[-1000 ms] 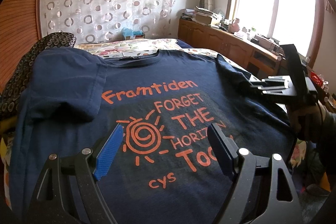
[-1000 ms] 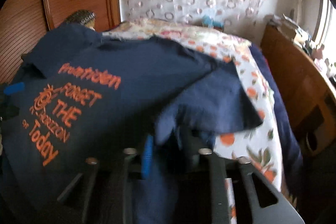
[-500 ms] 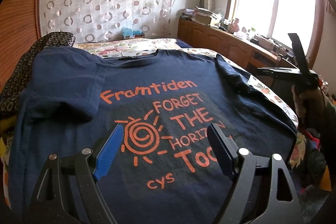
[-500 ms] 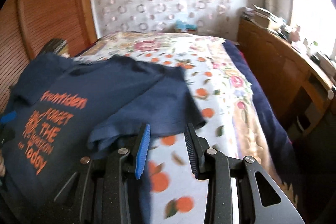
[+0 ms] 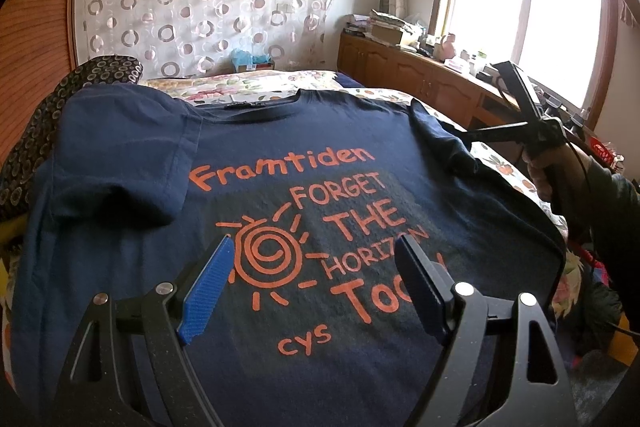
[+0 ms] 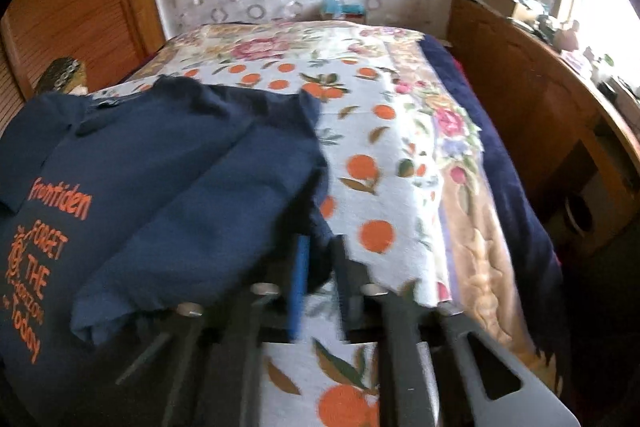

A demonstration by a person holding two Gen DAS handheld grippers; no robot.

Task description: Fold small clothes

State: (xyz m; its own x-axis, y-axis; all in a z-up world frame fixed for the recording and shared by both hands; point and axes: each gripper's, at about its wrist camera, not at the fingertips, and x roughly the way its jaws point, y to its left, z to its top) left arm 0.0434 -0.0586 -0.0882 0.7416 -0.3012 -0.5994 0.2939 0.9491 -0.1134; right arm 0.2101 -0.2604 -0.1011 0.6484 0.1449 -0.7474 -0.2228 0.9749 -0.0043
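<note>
**A:** Tool check first: how do the 2 stand?

**B:** Right tool [image 6: 320, 255] has its jaws pressed together; they have just been closing. Navy cloth sits between the pads, so I read it as pinching the outer hem of the sleeve [image 6: 208, 219], though that view is blurred. Left tool [image 5: 312, 243] is spread wide over the lower print with nothing between its pads, hanging just above the cloth.

**A:** And the garment?

**B:** T-shirt [image 5: 320, 167] lies print-up and flat on the bed [image 6: 400, 147], collar at the far end from the left tool, hem toward it. Its long axis runs straight away from that tool. The folded sleeve [image 5: 120, 171] on the other side already lies turned in over the chest.

**A:** So what does the next move turn on?

**B:** Direction. From the right tool, the shirt's body lies to its left, while bare floral bedding lies to its right. The pinched sleeve sticks out sideways from the body, so I judge it has to travel leftward across the shoulder seam toward the orange lettering, to mirror the other side.

**A:** Which hand is nearer?

**B:** The right hand [image 5: 552, 179], plainly; it is at that sleeve, and the left tool is well apart from it.
</note>
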